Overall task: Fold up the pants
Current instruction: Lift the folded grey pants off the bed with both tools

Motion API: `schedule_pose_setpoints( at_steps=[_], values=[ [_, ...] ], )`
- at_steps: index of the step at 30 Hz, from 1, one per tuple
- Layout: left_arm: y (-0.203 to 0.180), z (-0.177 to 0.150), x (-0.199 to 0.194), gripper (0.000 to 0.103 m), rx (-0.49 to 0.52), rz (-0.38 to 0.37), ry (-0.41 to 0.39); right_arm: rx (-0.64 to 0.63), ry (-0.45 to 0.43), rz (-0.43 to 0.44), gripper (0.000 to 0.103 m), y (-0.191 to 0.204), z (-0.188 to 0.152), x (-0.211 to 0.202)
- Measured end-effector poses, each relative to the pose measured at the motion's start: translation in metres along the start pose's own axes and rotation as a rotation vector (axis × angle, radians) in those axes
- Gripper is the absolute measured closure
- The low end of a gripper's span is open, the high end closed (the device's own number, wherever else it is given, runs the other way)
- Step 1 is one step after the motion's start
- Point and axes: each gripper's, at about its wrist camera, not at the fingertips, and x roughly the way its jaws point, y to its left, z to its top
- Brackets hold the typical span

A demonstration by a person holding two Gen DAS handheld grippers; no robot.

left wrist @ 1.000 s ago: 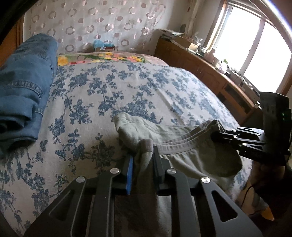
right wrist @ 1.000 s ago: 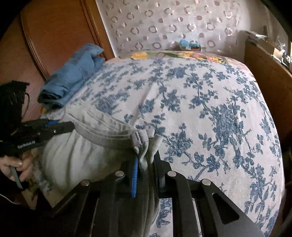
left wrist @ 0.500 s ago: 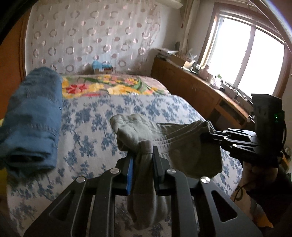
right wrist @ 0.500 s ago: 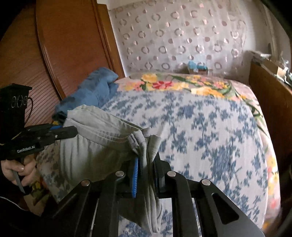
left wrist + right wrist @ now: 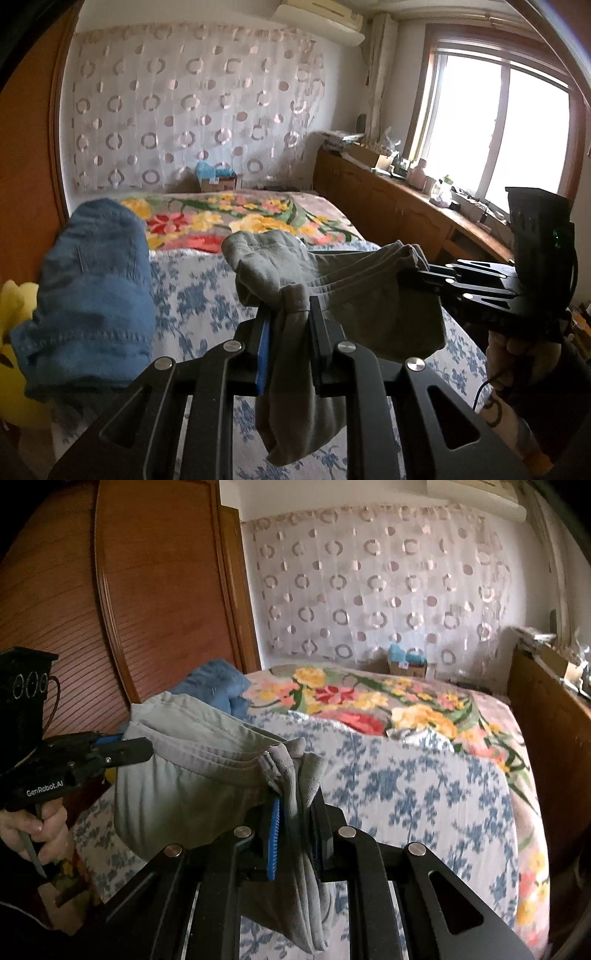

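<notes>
Grey-green pants [image 5: 354, 295] hang in the air above the bed, held by the waistband at two ends. My left gripper [image 5: 290, 314] is shut on one end of the waistband. My right gripper [image 5: 295, 805] is shut on the other end. Fabric droops between them and hangs below each jaw. In the left wrist view the right gripper [image 5: 410, 273] shows at the right. In the right wrist view the left gripper [image 5: 142, 747] shows at the left, and the pants [image 5: 192, 775] sag between.
A bed with a blue-flowered sheet [image 5: 424, 797] and a bright floral blanket [image 5: 229, 218] lies below. Folded blue jeans [image 5: 92, 291] lie on its left side. A wooden wardrobe [image 5: 129, 590] stands left, a low cabinet [image 5: 399, 210] under the window right.
Both grippers have risen with the pants, lifting them off the bed. The view has tilted up from the sheet to the curtain and window.
</notes>
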Motion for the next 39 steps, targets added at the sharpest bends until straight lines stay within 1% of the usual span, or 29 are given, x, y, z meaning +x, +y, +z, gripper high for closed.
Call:
schedule_pose_setpoints(
  at_steps=[11, 18, 28, 39],
  values=[
    [0.011, 0.017, -0.009, 0.084, 0.016, 0.04, -0.059, -0.058, -0.05, 0.005, 0.089, 0.002, 0.015, 0.011],
    [0.025, 0.023, -0.02, 0.084, 0.014, 0.088, -0.09, -0.107, -0.074, 0.032, 0.089, 0.005, 0.035, 0.031],
    [0.062, 0.025, -0.03, 0.084, -0.014, 0.17, -0.122, -0.166, -0.087, 0.089, 0.089, 0.006, 0.057, 0.07],
    [0.109, 0.029, -0.031, 0.084, -0.041, 0.243, -0.144, -0.25, -0.079, 0.113, 0.089, 0.01, 0.086, 0.121]
  ],
)
